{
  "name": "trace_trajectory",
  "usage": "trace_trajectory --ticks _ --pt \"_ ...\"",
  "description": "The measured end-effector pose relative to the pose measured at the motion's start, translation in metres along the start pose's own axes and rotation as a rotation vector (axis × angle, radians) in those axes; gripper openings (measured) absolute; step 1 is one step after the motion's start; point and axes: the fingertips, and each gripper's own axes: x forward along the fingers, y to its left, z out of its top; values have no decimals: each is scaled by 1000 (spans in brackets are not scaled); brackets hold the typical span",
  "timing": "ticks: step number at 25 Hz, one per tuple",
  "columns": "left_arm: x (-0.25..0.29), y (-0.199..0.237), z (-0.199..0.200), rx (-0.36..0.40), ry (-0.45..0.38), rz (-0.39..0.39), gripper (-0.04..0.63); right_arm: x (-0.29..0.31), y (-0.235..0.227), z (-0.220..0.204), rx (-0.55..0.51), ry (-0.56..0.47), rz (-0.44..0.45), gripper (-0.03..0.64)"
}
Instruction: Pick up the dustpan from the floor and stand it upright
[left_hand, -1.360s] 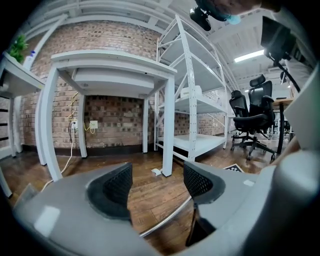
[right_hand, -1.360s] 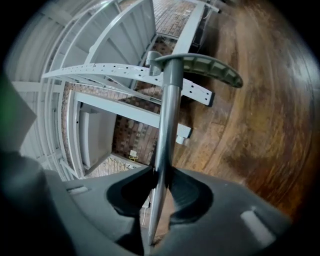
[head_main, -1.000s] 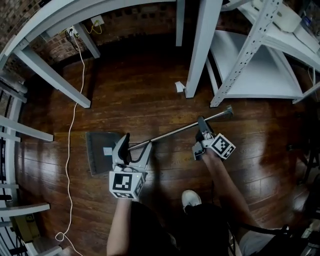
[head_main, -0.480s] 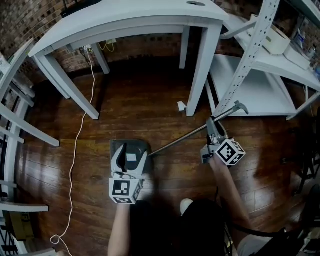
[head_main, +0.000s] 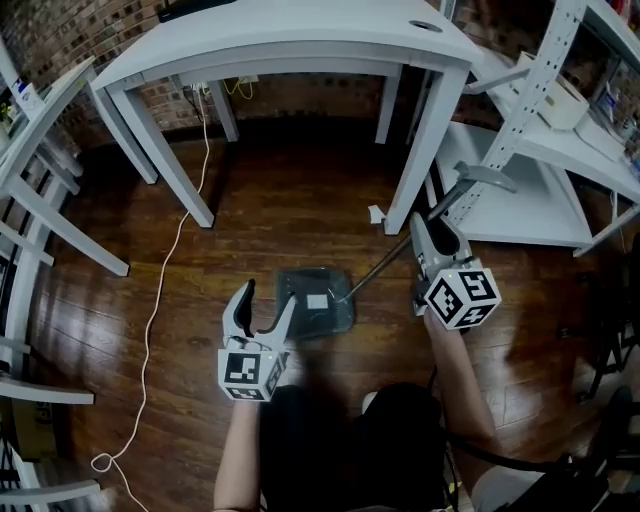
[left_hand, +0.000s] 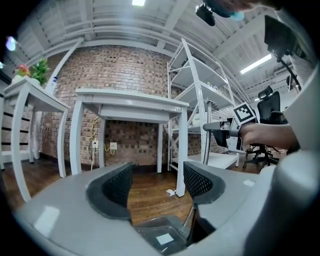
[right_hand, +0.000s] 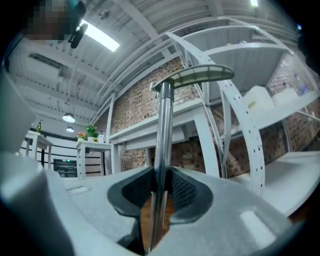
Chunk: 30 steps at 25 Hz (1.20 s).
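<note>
The dustpan has a dark grey pan (head_main: 315, 300) with a white label, low over the wooden floor. Its metal handle (head_main: 400, 250) slants up to a flat grip (head_main: 485, 177). My right gripper (head_main: 421, 230) is shut on the handle's upper part; in the right gripper view the pole (right_hand: 162, 145) runs upright between the pads, with the grip (right_hand: 200, 75) on top. My left gripper (head_main: 268, 300) stands open just left of the pan, with nothing between its fingers. In the left gripper view the pan (left_hand: 162, 235) lies below the open left gripper (left_hand: 157, 182).
A white desk (head_main: 300, 40) stands ahead, its leg (head_main: 420, 150) close behind the handle. White metal shelving (head_main: 540, 110) is at the right. A white cable (head_main: 165, 280) trails over the floor at the left, and a paper scrap (head_main: 377, 214) lies by the desk leg.
My right gripper has risen and rolled with the handle, which now stands much steeper. The pan has swung in under it, to the right of my left gripper, which stayed open and lifted a little.
</note>
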Motion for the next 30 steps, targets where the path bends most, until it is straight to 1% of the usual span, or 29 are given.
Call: trace_trajectory --ticks 4,7,10,13,15,18,21,24,26,28,30 --pt "-6 1 9 -7 -17 6 328 12 40 7 -139 30 73 75" --pt "-12 3 12 -9 -28 16 328 18 68 4 -208 37 132 75" --pt "-19 4 13 -15 -34 23 328 20 81 2 -252 40 123 77" --pt "-25 8 13 -17 -37 34 328 23 83 2 -242 45 103 78" --pt "-28 12 11 -22 -36 45 328 23 82 1 -225 36 101 123" --pt "-31 15 13 -23 -39 57 328 15 80 2 -210 8 106 159" --pt "-31 19 25 -4 -55 74 328 8 80 5 -190 -14 113 201" --pt "-39 22 51 5 -72 95 328 -8 73 10 -165 -14 93 222" --pt "-46 24 73 -1 -65 116 328 -16 67 20 -151 6 82 239" --pt "-52 23 97 -19 -46 133 328 -22 61 34 -149 47 74 253" --pt "-56 13 127 -40 -20 128 328 -31 54 55 -154 100 60 275"
